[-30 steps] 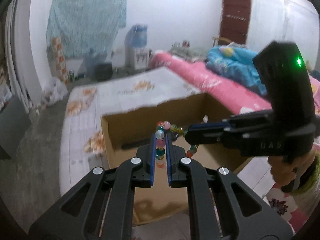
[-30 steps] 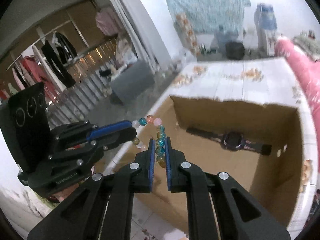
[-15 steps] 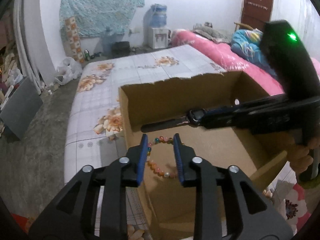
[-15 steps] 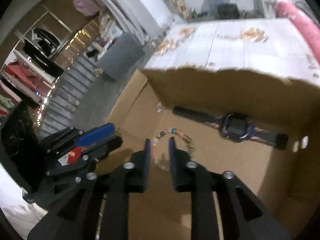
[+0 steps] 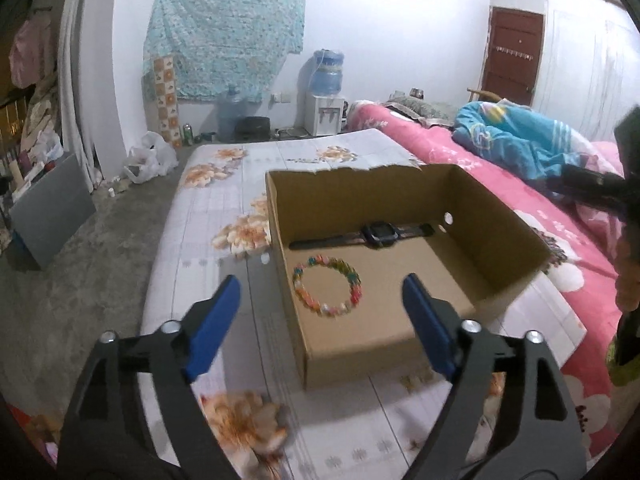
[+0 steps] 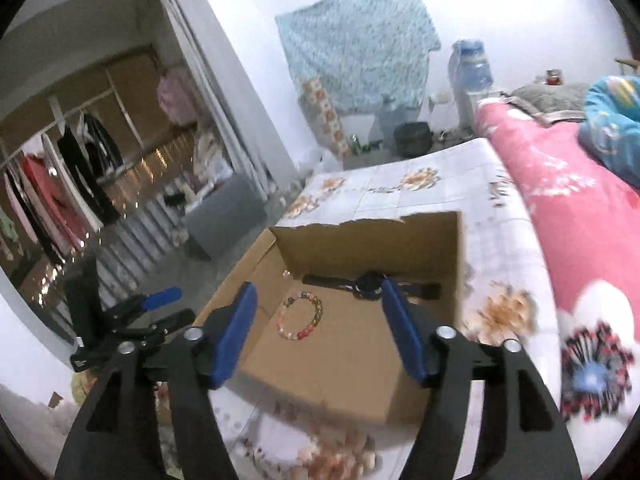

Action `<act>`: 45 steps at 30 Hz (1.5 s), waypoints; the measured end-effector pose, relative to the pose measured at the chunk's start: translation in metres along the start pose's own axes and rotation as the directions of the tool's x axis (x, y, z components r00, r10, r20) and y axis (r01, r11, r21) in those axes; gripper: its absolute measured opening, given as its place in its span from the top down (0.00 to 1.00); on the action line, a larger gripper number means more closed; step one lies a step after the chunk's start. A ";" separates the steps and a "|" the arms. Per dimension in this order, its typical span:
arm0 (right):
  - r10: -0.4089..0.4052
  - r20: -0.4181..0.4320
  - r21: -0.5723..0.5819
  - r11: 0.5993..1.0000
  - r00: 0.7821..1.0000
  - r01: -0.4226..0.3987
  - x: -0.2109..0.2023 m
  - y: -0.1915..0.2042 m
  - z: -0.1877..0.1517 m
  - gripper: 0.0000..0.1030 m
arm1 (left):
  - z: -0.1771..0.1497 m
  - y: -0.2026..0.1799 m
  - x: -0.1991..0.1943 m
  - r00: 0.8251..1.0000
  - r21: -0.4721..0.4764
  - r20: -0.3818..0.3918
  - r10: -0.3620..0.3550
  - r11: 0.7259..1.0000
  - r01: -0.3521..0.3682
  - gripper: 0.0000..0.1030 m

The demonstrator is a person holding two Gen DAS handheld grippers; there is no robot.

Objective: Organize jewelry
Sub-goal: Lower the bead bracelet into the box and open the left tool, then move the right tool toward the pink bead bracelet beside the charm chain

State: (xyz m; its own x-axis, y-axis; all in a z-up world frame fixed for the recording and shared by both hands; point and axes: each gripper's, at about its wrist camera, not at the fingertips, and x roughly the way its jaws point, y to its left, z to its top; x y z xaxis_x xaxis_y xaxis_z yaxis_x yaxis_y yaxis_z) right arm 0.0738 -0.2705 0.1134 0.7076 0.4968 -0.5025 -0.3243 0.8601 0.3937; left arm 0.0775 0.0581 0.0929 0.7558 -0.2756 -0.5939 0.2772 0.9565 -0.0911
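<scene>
Resting on flowered table (image 5: pixel 208 216), cardboard box (image 5: pixel 472 256), bed (image 5: pixel 440 152) beside

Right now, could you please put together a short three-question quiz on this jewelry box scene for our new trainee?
1. True or false: the bead bracelet lies loose on the floor of the cardboard box, held by neither gripper.
2. Which item lies along the box's far wall?
A. a black watch
B. a silver ring
C. a hair comb
3. Fill in: the jaws of the left gripper and the right gripper both stand ____.

Key:
1. True. Both grippers' jaws have just been opening and nothing is between them.
2. A
3. open
</scene>
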 end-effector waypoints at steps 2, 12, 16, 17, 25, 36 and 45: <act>-0.021 0.001 -0.002 1.000 1.000 0.021 -0.016 -0.004 -0.019 0.32 | -0.017 -0.001 -0.009 1.000 -0.010 0.000 -0.004 1.000 0.004 0.18; -0.082 -0.201 0.103 0.989 0.976 0.104 0.009 -0.021 -0.087 0.29 | -0.058 -0.005 0.023 0.992 -0.046 -0.117 0.045 0.998 -0.051 0.15; -0.056 -0.226 0.129 0.988 0.973 0.086 0.032 -0.019 -0.080 0.37 | -0.047 -0.003 0.041 0.991 -0.065 -0.115 0.061 0.995 -0.069 0.15; -0.057 -0.227 0.135 0.987 0.972 0.089 0.038 -0.019 -0.077 0.38 | -0.043 -0.003 0.045 0.992 -0.068 -0.107 0.062 0.995 -0.070 0.15; -0.061 -0.172 0.233 0.967 0.983 0.101 0.046 -0.037 -0.066 0.47 | -0.038 -0.017 0.057 0.996 -0.014 -0.080 0.036 0.999 -0.037 0.14; -0.313 -0.309 0.025 0.941 0.898 0.336 0.035 -0.025 -0.124 0.47 | -0.097 -0.044 0.056 0.969 0.118 -0.243 0.051 0.993 -0.022 0.14; -0.472 -0.327 -0.167 0.882 0.819 0.441 0.047 -0.013 -0.158 0.44 | -0.121 -0.055 0.068 0.935 0.072 -0.342 0.092 0.995 -0.071 0.11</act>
State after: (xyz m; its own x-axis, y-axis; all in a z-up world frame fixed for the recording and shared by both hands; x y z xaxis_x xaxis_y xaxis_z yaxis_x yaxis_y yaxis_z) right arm 0.0121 -0.2397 -0.0365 0.5273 0.0391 -0.8488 -0.0790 0.9969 -0.0031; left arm 0.0422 -0.0014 -0.0391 0.5297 -0.1374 -0.8370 0.2643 0.9644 0.0089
